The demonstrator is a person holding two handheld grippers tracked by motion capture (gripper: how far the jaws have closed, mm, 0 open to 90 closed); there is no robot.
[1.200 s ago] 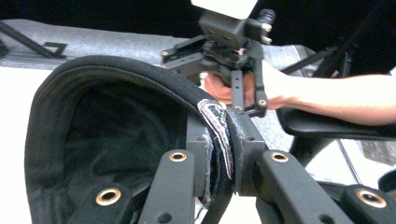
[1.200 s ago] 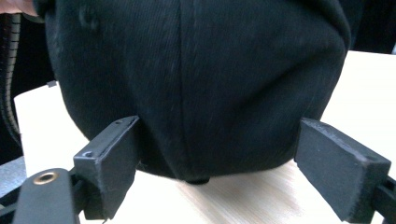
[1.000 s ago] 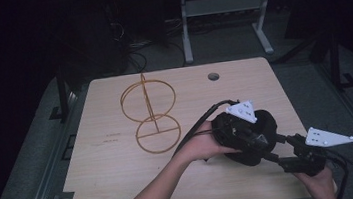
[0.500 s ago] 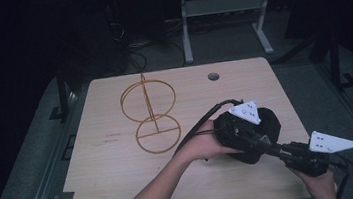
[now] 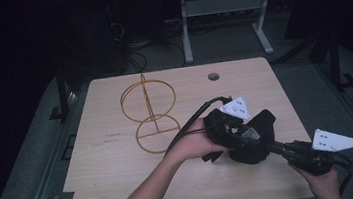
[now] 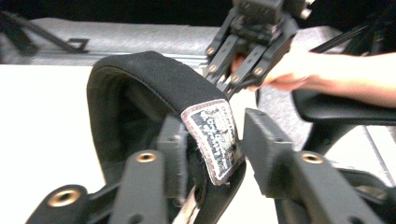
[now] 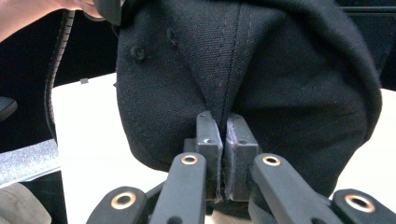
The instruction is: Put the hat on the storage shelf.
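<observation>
So the black cap is up off the table, held between the two grippers over the near right part of it. The right gripper has its jaws pressed together on a pinch of the crown fabric, right along a seam, so that end looks properly grabbed. The rest of the crown bulges out above and to both sides of those jaws.

The left gripper is a different story: its jaws have just been opening, and they now stand apart with the cap's back strap and its worn label tab sitting between them. From the left gripper view I'd say the pads aren't pressing on it anymore, though the tab leans close against one jaw.

My read on progress: the pick-up is done and the cap has been passed over to the right side. What's left is probably hanging it on the gold wire stand, which sits bare well beyond the jaws toward the far left. Nothing on it yet.

Surface is a light wooden tabletop with a round cable hole near the far edge. The room is dark, with grey floor around, a metal desk frame at the back and some cables on the ground.
</observation>
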